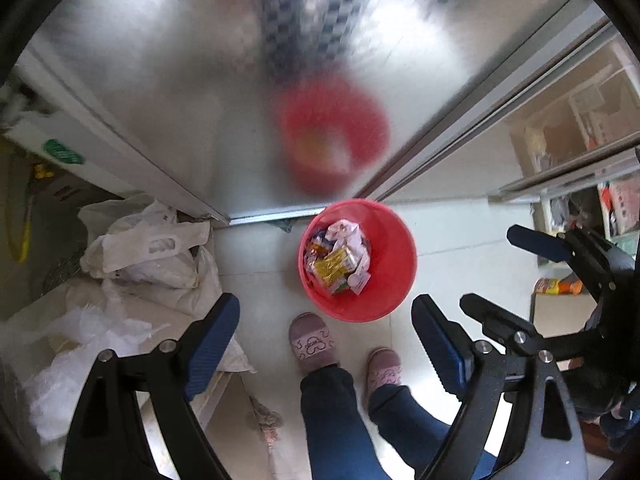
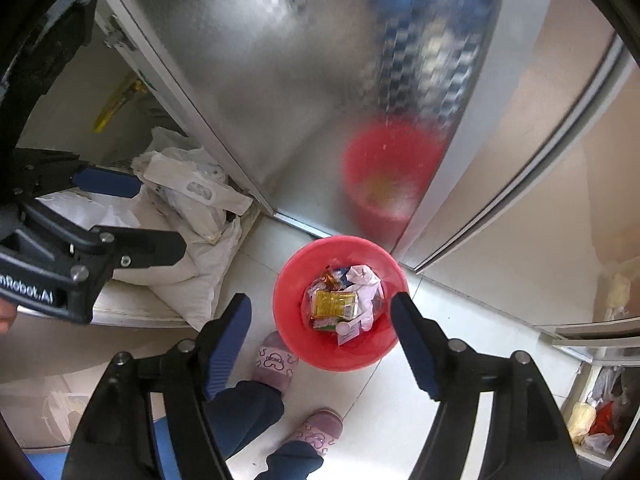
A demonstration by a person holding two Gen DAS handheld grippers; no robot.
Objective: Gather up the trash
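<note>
A red bin point(image 1: 394, 276) stands on the pale tiled floor at the foot of a shiny metal door. It holds trash: a yellow packet point(image 1: 334, 264), crumpled white paper point(image 1: 348, 236) and small wrappers. My left gripper point(image 1: 324, 344) hangs open high above the floor, with nothing between its blue pads. In the right wrist view the bin point(image 2: 288, 300) lies below my right gripper point(image 2: 322, 340), which is open and empty; the yellow packet point(image 2: 334, 302) shows between its fingers, far beneath. Each gripper appears in the other's view: the right gripper point(image 1: 516, 276) at the right, the left gripper point(image 2: 140, 216) at the left.
White plastic bags and sacks point(image 1: 152, 256) are piled left of the bin. The metal door point(image 1: 200, 80) mirrors the bin as a red blur. A person's feet in pink slippers point(image 1: 312, 344) stand just in front of the bin. Shelves with goods point(image 1: 580, 128) are at the right.
</note>
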